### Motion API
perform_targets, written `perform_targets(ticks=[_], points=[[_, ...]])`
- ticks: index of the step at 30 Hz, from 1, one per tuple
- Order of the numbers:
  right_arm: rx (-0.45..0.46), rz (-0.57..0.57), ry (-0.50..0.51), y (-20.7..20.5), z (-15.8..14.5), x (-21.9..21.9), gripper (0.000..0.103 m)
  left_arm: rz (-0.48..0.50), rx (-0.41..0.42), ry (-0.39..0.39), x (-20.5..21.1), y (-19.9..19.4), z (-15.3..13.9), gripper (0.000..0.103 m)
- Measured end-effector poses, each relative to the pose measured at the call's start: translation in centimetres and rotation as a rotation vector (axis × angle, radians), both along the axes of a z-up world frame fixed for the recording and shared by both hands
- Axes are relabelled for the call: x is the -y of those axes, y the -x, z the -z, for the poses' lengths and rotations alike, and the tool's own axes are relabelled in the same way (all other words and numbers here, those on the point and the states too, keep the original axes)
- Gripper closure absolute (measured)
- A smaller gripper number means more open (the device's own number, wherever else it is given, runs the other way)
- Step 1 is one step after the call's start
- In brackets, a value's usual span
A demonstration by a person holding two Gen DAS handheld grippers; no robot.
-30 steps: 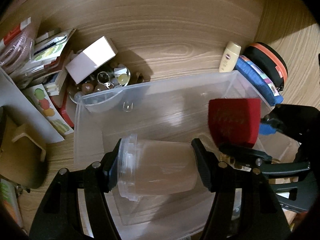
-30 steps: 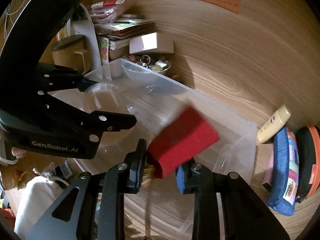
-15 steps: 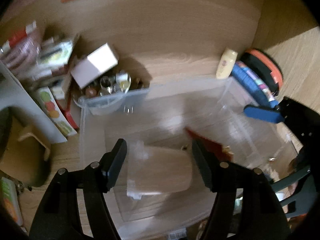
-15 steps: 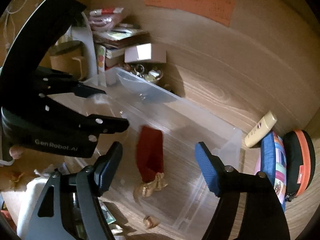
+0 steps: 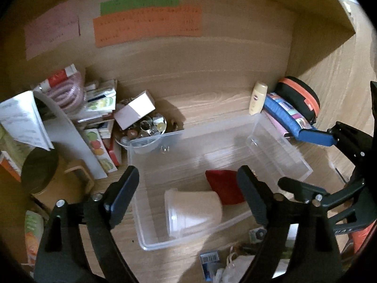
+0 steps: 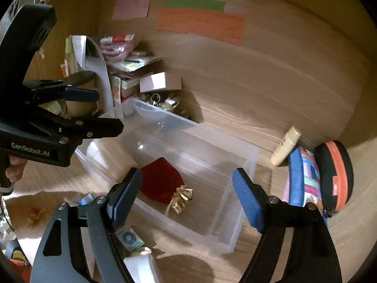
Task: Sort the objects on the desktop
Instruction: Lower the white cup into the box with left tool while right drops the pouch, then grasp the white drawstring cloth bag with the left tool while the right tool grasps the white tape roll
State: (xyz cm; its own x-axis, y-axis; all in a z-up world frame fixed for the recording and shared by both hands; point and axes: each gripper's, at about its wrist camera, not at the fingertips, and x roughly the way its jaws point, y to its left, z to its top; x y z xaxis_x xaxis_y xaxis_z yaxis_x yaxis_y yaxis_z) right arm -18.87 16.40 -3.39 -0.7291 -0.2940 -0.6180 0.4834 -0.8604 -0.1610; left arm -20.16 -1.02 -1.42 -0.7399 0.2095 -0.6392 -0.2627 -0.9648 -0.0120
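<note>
Clear, thin-walled plastic forms the storage bin (image 5: pixel 278 146), and in the left wrist view the translucent lidded cup (image 5: pixel 192 208) now lies on its side inside it, just beside the red velvet pouch (image 5: pixel 223 186). A second ago that cup sat pinched in the left gripper (image 5: pixel 188 188) — its jaws now stand spread and empty above the bin. In the right wrist view, the right gripper (image 6: pixel 186 193) is likewise spread wide, having dropped the soft pouch with its crinkled gold tie (image 6: pixel 180 199). Both drops look finished; the cream tube (image 6: pixel 286 145) and blue pencil case (image 6: pixel 304 176) remain outside.
</note>
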Motion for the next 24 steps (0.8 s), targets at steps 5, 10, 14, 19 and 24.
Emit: perform_targets(ticks=[5,10,14,19,24], points=[[-0.021,0.015,0.023,-1.3,-1.1,-0.5,0.022,-0.005,-0.045,0.022,-0.1,-2.0,-0.9,0.009],[-0.040,0.027,0.046,-2.8,-1.9,-1.2,0.020,-0.017,-0.085,0.050,-0.3,-3.9,-1.5,0.005],[-0.055,0.035,0.063,-4.2,-2.3,-2.1,0.019,-0.025,-0.115,0.067,-0.4,-5.7,-1.9,0.004],[-0.060,0.050,0.088,-5.7,-2.4,-3.9,0.018,-0.025,-0.131,0.067,-0.9,-7.6,-2.1,0.003],[-0.057,0.057,0.105,-6.8,-2.0,-5.7,0.017,-0.015,-0.137,0.068,-1.7,-9.8,-1.7,0.002]])
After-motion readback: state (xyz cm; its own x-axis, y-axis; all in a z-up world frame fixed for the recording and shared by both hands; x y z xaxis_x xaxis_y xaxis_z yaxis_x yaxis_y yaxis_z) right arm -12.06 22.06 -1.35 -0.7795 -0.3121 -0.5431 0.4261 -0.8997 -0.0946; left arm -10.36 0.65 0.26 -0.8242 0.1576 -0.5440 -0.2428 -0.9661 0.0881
